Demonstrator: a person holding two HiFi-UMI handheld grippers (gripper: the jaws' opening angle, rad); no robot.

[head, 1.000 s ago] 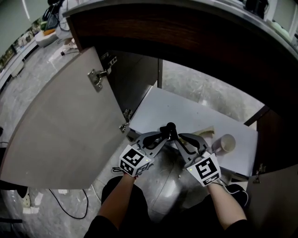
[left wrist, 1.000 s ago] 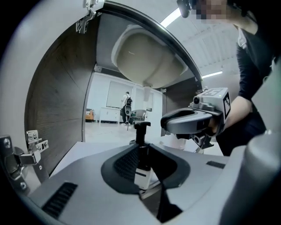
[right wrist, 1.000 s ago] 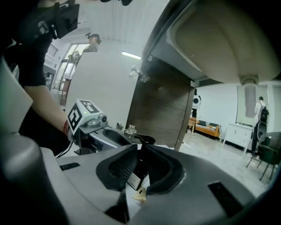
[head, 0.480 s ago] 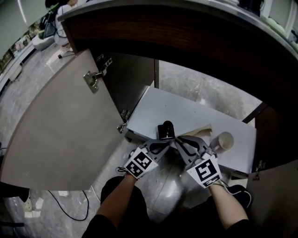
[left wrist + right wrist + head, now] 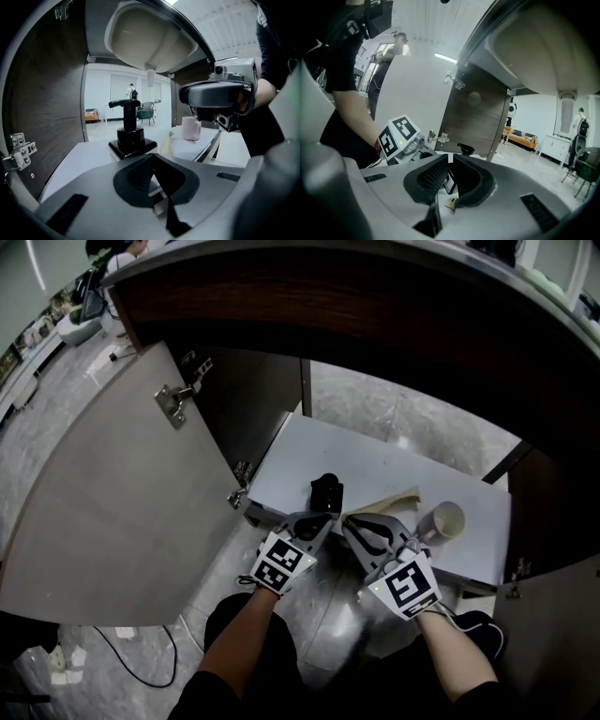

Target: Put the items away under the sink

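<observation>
A black pump bottle (image 5: 326,493) stands upright near the front edge of the white cabinet floor (image 5: 375,465) under the sink. My left gripper (image 5: 323,517) sits just in front of the bottle, apart from it. In the left gripper view the bottle (image 5: 129,133) rises past the left gripper (image 5: 153,157), whose jaws are shut with nothing in them. My right gripper (image 5: 348,520) hovers beside it, jaws together and nothing seen held. The right gripper view shows the pump head (image 5: 465,149) beyond my right gripper (image 5: 450,158).
A pale cup (image 5: 447,519) stands on the floor's right side, with a beige folded sheet (image 5: 398,498) lying next to it. The left cabinet door (image 5: 122,502) is swung wide open, its hinges (image 5: 173,395) exposed. The sink basin (image 5: 150,37) hangs overhead.
The pump bottle was up between the two grippers; it now stands alone on the cabinet floor. My left gripper has let it go, sunk and drawn back. The right gripper has stayed put.
</observation>
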